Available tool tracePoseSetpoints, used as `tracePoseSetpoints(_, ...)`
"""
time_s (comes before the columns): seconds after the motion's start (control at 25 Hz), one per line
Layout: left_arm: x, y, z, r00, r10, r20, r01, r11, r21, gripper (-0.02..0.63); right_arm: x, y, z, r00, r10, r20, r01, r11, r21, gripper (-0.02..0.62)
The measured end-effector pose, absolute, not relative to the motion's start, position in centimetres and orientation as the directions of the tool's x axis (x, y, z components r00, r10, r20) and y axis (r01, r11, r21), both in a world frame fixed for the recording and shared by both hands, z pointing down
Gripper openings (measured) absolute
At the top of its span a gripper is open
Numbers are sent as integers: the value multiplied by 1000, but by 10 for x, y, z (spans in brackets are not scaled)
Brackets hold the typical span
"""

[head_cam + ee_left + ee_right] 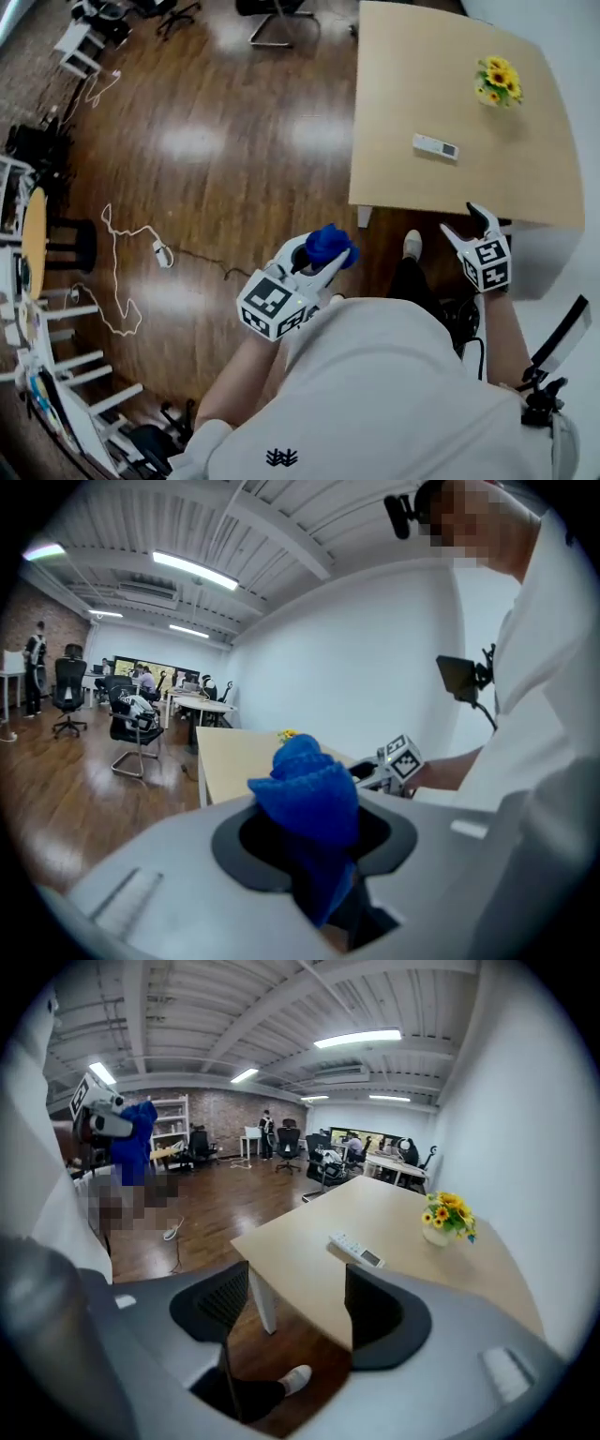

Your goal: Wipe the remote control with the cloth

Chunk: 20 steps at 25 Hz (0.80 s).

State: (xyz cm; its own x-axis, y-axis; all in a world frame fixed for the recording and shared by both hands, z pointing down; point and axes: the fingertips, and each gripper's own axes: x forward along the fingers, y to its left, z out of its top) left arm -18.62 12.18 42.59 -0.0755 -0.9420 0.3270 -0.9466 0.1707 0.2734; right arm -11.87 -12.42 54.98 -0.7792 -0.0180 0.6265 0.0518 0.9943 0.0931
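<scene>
Our left hand-held gripper (pixel 325 265) clamps the soft, light cloth (pixel 305 789), the right hand-held gripper (pixel 467 223) gapes empty, so we'd likely pinch the stiff, slick remote (pixel 436 146), at its 11 o'clock, across its long sides.

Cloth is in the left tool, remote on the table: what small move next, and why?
Probably carry the left tool with its blue cloth forward over the remote: it lies untouched on the table, beyond both tools, and the right tool is open, empty.

Buttons on the slim white remote control (pixel 436 146) were too small to tell; the right gripper (pixel 296 1288) hid part of the pale wooden table (pixel 309 1232).
</scene>
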Motion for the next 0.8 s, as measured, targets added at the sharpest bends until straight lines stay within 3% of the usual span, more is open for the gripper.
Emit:
tracePoseSetpoints(0.2, -152, 169, 422, -7, -956, 295, -937, 109, 332, 144, -43, -48, 514, -784, -42, 620, -50, 999, 4, 325)
tracePoseSetpoints(0.44, -113, 201, 406, 46, -963, 264, -949, 41, 313, 144, 18, -4, 465, -809, -130, 573, -116, 991, 61, 325)
tracePoseSetpoints(0.8, 20, 193, 402, 120, -949, 290, -955, -30, 296, 144, 124, 45, 439, -847, -83, 526, -109, 994, -18, 327)
